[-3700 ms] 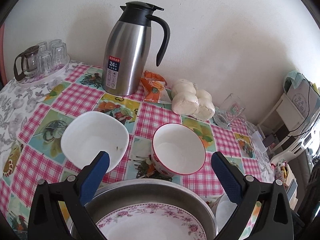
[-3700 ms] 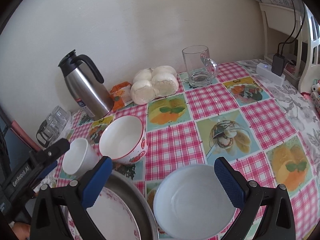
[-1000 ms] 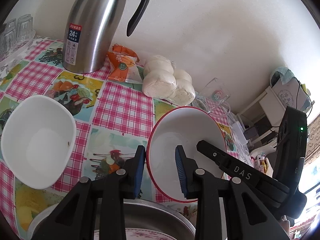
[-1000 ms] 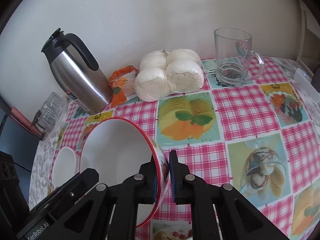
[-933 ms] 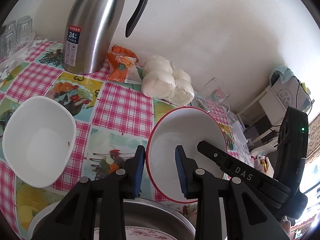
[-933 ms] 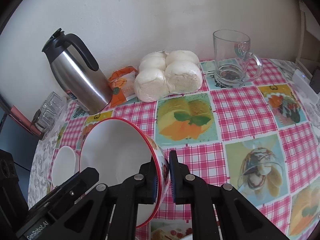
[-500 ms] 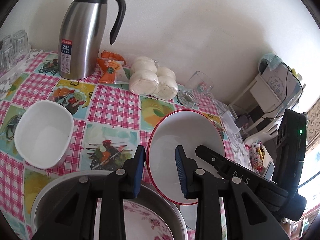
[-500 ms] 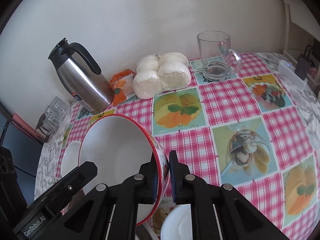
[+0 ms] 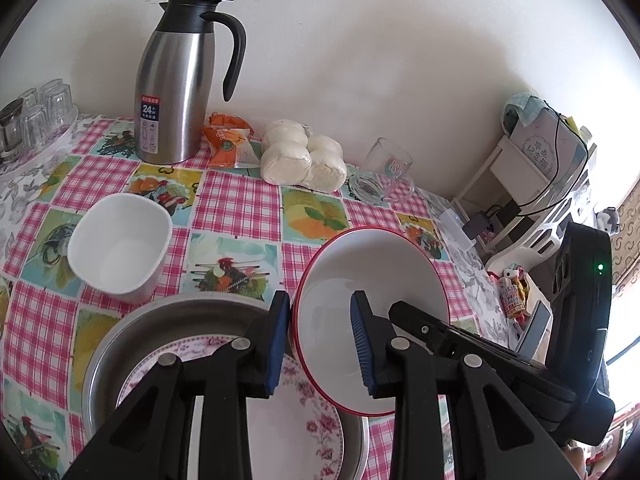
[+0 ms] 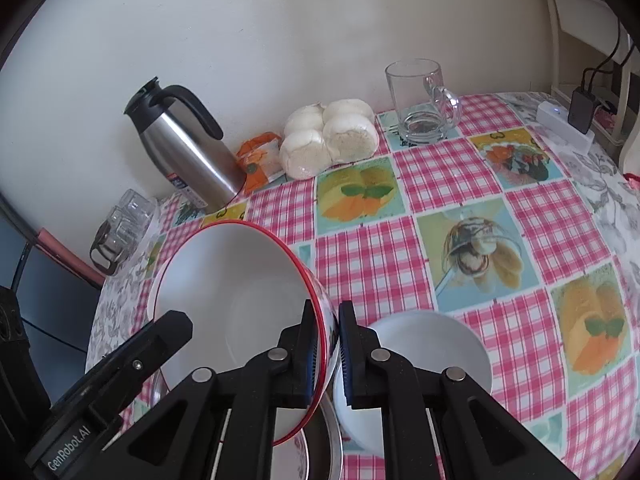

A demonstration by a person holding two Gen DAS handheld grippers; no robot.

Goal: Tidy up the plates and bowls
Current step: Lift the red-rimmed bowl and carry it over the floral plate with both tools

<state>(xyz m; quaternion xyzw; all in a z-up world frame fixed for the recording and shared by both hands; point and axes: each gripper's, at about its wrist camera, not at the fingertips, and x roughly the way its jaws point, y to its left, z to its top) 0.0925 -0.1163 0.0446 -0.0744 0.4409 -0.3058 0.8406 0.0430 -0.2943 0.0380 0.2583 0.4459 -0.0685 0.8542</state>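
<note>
Both grippers hold a red-rimmed white bowl (image 9: 376,276) in the air, tilted. My left gripper (image 9: 320,344) is shut on its left rim, and my right gripper (image 10: 325,348) is shut on its right rim; the bowl also fills the lower left of the right wrist view (image 10: 232,300). Below it lies a steel basin (image 9: 168,316) with a pink-flowered plate (image 9: 312,420) inside. A square white bowl (image 9: 120,246) sits on the table to the left. A round white bowl (image 10: 436,344) sits on the table just right of the basin.
A steel thermos (image 9: 176,88), an orange packet (image 9: 228,140), bagged buns (image 9: 304,158) and a glass mug (image 10: 420,100) stand along the wall. A tray of glasses (image 9: 32,116) is at the far left. A white shelf (image 9: 540,184) with cables stands right of the table.
Both grippers closed on the red-rimmed bowl, lifted it off the table and drew it back, so it now hangs over the basin's right side.
</note>
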